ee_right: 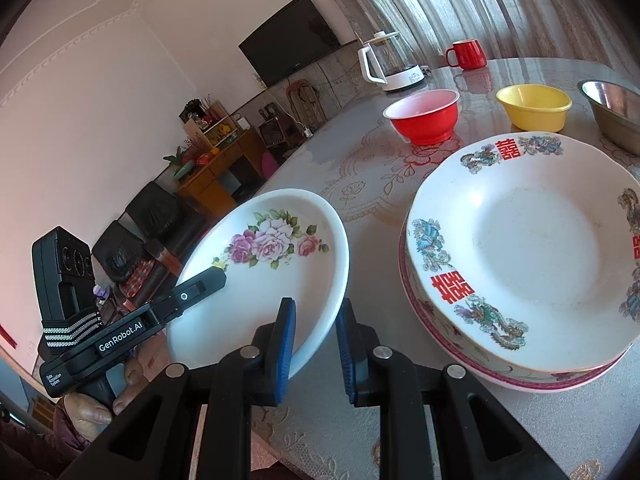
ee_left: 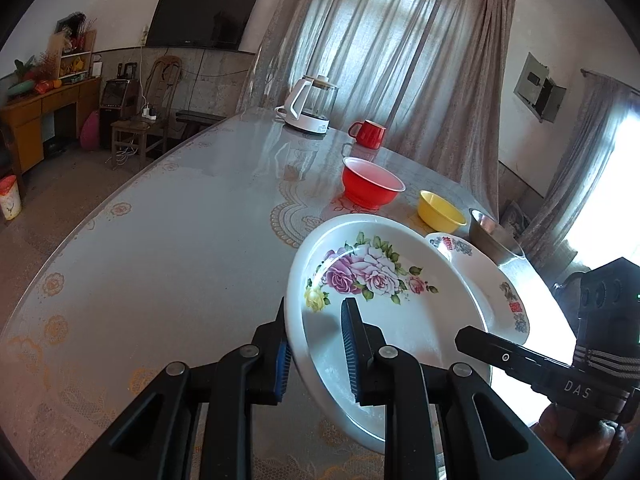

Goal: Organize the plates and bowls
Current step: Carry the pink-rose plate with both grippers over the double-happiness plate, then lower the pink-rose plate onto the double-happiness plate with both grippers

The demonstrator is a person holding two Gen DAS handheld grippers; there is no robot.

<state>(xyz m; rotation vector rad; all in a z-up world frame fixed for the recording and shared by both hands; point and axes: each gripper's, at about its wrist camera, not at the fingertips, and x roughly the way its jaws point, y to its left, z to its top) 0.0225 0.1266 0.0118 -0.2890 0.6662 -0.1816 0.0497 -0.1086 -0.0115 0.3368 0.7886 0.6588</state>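
The long table (ee_left: 160, 240) with its glossy lace-patterned cover takes up most of the room in front of me. On it, the biggest dish is the dragon-and-red-character plate (ee_right: 532, 248), which sits nested on a pink-rimmed plate (ee_right: 496, 376); only the lower plate's edge peeks out along the near side. Just to the left of that stack is the rose-patterned plate (ee_left: 384, 308), tilted up off the table and gripped from 2 sides. The left gripper (ee_left: 316, 352) is clamped on its near rim, 1 blue pad outside and 1 inside the dish. The right gripper (ee_right: 314, 346) has the opposite edge of the same plate between its pads, though I cannot tell if it is truly pinching or only loosely around the rim. Farther back stand 3 bowls in a row: a steel bowl (ee_right: 612, 112) at the right edge, a red bowl (ee_right: 424, 120) with a pale inside, and a smaller yellow bowl (ee_right: 534, 106) between them. Behind these, near the curtain (ee_left: 392, 52), are a white-based glass kettle (ee_left: 310, 106) and a red mug (ee_left: 368, 134), standing apart from each other.
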